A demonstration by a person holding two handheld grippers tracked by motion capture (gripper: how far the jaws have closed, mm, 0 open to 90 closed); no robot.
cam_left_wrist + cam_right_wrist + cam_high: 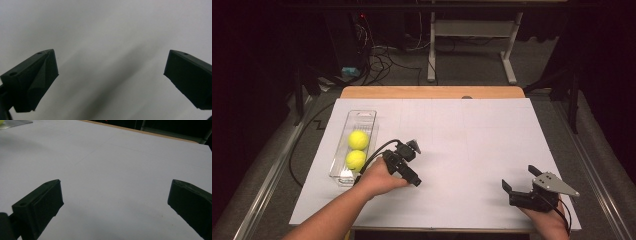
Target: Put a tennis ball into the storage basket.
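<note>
The surface (472, 130) lies bare across its middle and right; the clear tray (362, 116) blocks the left side.

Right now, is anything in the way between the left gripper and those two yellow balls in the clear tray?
Only the clear tray's own near wall. The left gripper sits open just right of it, and both yellow balls lie uncovered inside.

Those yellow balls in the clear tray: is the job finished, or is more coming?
Done, by the look of it: two balls lie in the tray at the table's left. In hand: nothing; the left gripper beside the tray and the right gripper near the right edge are both open and empty. Left: no other ball lies on the table, so perhaps nothing.
</note>
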